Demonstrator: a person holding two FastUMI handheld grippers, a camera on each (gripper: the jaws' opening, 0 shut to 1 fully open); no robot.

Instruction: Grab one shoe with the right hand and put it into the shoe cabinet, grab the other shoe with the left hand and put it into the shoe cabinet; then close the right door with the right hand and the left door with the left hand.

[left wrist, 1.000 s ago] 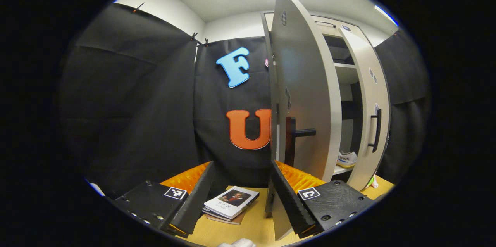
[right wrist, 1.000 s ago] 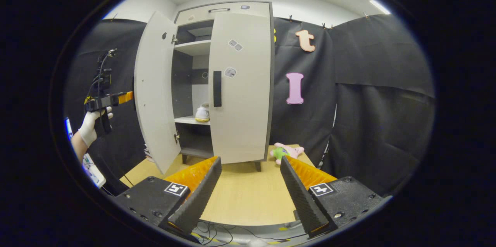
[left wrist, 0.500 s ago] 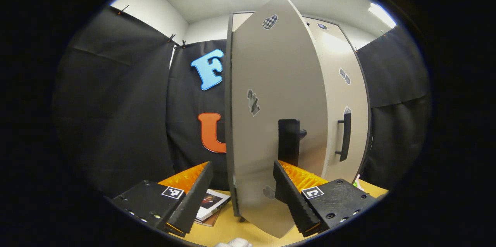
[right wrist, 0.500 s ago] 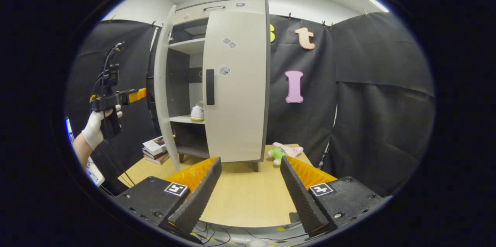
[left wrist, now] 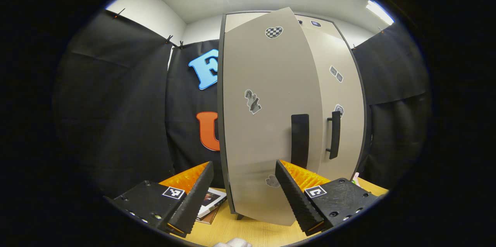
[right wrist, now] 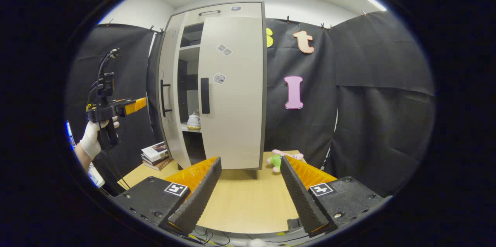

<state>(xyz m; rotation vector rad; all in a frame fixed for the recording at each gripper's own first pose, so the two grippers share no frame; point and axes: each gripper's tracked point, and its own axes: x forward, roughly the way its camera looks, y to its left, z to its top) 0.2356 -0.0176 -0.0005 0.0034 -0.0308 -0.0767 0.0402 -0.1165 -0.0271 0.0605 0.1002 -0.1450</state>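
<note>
I see the shoe cabinet (right wrist: pixel 232 84), tall and pale beige with dark edging, standing at the far side of the table. Its right door (right wrist: pixel 236 95) is shut flat, black handle upright. The left door (left wrist: pixel 267 123) stands narrowly ajar. Through the gap, one white shoe (right wrist: pixel 193 120) rests on a shelf inside; I cannot make out the second.

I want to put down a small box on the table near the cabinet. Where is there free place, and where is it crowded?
The table is bare in front of the right door, between the cabinet and the right gripper. It is crowded left of the cabinet, where the books are stacked, and right of it, where the plush toy lies.
</note>
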